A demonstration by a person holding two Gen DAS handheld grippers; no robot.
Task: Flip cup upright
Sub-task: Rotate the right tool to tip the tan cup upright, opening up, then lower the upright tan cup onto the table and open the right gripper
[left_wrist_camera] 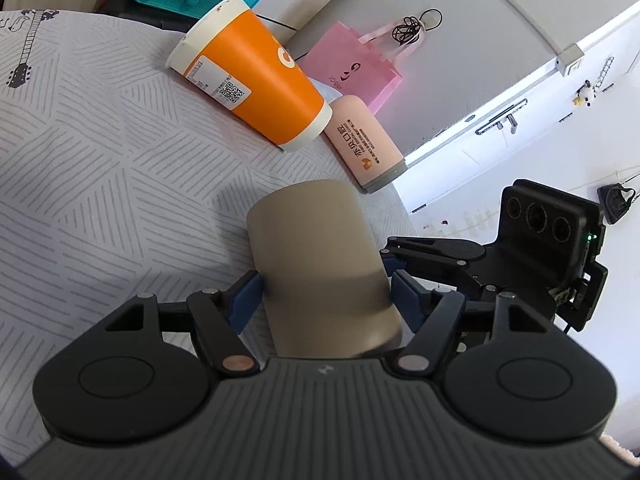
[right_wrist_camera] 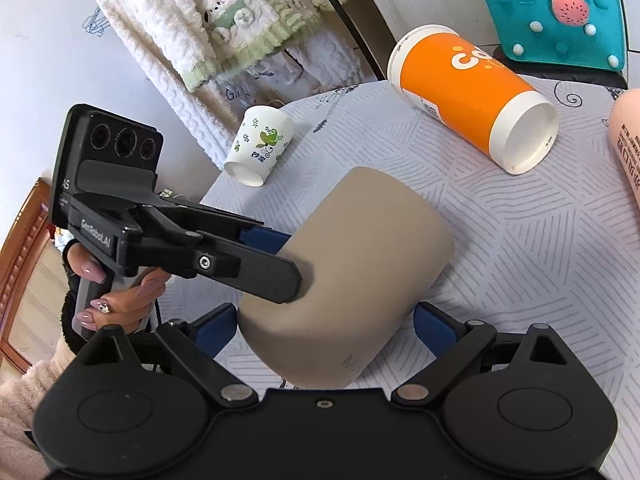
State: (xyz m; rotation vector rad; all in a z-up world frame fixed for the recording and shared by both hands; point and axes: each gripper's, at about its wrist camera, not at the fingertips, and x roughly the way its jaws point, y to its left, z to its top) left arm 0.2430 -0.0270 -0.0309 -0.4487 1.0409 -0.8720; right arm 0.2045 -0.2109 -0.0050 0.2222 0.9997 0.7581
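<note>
While the beige cup [left_wrist_camera: 320, 264] is pinched at its sides by the blue pads [left_wrist_camera: 248, 296] of the left gripper [left_wrist_camera: 326, 292], it is seen tilted, its rounded closed end pointing away over the patterned tablecloth [left_wrist_camera: 100, 168]. From the right wrist view the same cup [right_wrist_camera: 352, 280] is seen between the spread fingers of the right gripper [right_wrist_camera: 324, 328], whose pads stand apart from its sides, and the left gripper [right_wrist_camera: 280, 264] is seen clamped across the cup from the left, held by a hand [right_wrist_camera: 120, 292] with painted nails. Farther off, an orange paper cup [right_wrist_camera: 472, 104] is laid on its side on the cloth, and a small flowered paper cup [right_wrist_camera: 260, 144] is tipped over near the far left edge. A pink bottle [left_wrist_camera: 364, 144] is found just beside the orange cup [left_wrist_camera: 252, 80]. Beyond the table a teal felt bag [right_wrist_camera: 560, 16] is seen, and a pink bag [left_wrist_camera: 352, 64] is seen past the bottle.
</note>
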